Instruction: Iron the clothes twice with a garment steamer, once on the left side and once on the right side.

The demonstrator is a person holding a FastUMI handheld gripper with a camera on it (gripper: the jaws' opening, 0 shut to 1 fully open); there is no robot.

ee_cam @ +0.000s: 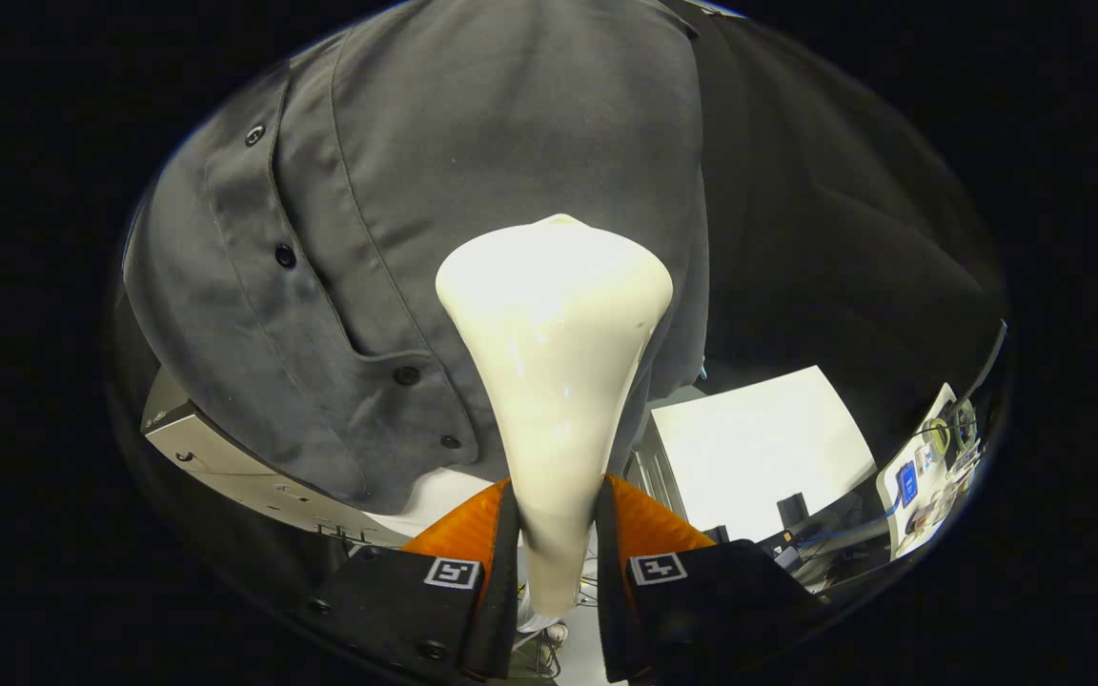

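Dark booth cloth hangs behind and to the right of the gripper, and against it we face a grey shirt (pixel 511 143), the largest thing before us, spread well beyond the fingers and falling to a hem just ahead of them. Its button placket (pixel 268 238) runs down to the left of the gripper, dark buttons showing along it.

Next in size, the cream garment steamer (pixel 554 333) rises straight ahead; our gripper (pixel 557 534) is clenched on its narrow neck, both fingers pressing the sides. The flared head stands over the shirt's panel to the right of the placket, though we cannot tell whether it touches the cloth.

By our reading, one pass on that side is under way or about to start; nothing here shows whether either pass is finished, so we count both sides as possibly still to do.

Below and right of the fingers lies a white board (pixel 759 448), then a cluttered desk (pixel 925 476) with cables and small devices. A pale metal frame (pixel 225 467) sits low to the left. The placket's raised edge and buttons look likeliest to catch the head on a crossing.
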